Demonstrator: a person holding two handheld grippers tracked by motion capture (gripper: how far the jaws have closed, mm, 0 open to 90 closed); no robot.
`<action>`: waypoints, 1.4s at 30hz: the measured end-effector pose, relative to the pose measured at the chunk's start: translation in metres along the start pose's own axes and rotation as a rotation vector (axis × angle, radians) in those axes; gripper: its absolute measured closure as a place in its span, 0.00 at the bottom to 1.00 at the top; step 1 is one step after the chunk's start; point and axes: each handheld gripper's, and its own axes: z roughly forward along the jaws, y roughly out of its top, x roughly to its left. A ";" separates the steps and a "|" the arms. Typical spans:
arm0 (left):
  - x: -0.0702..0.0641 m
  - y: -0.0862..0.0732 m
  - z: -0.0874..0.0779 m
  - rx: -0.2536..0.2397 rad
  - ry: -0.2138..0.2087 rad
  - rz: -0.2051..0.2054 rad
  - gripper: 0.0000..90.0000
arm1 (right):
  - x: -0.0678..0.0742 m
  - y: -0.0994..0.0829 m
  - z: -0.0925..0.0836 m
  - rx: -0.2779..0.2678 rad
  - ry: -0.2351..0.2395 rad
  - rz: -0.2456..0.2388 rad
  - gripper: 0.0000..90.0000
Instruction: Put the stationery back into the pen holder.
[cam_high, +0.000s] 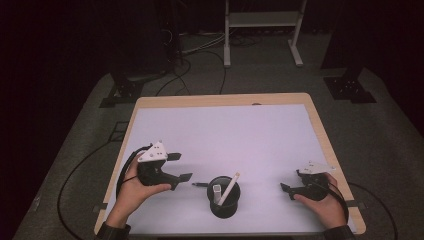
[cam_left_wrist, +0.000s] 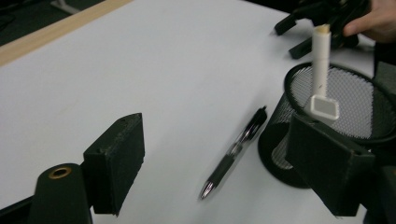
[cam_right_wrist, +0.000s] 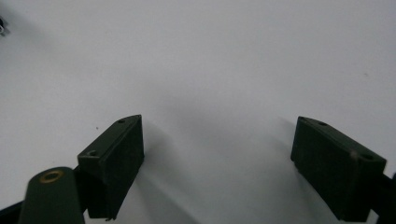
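A black mesh cup (cam_high: 224, 205) stands on the white mat near the table's front edge. A white marker (cam_high: 230, 188) leans in it beside a pale square-ended stick (cam_high: 217, 192). A black pen (cam_high: 199, 184) lies flat on the mat just left of the cup. My left gripper (cam_high: 181, 166) is open left of the pen and holds nothing. In the left gripper view the pen (cam_left_wrist: 233, 149) lies on the mat between the open jaws, untouched, with the cup (cam_left_wrist: 280, 135) and marker (cam_left_wrist: 320, 51) to its right. My right gripper (cam_high: 292, 181) is open over bare mat (cam_right_wrist: 219, 70), right of the cup.
The white mat (cam_high: 225, 130) covers a wooden table whose edge (cam_high: 220, 100) shows at the back and sides. On the dark floor behind are cables (cam_high: 180, 75), a metal frame stand (cam_high: 262, 30) and black stand bases (cam_high: 350, 87).
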 end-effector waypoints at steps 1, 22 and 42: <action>0.001 -0.003 -0.001 0.009 0.012 -0.005 0.20 | 0.000 0.000 0.000 0.001 0.000 0.000 0.18; 0.007 -0.068 -0.004 0.147 0.151 -0.089 0.10 | 0.001 0.001 0.000 0.002 -0.002 0.002 0.17; 0.010 -0.109 -0.006 0.236 0.302 -0.131 0.08 | 0.004 0.009 -0.001 -0.013 0.035 -0.045 0.27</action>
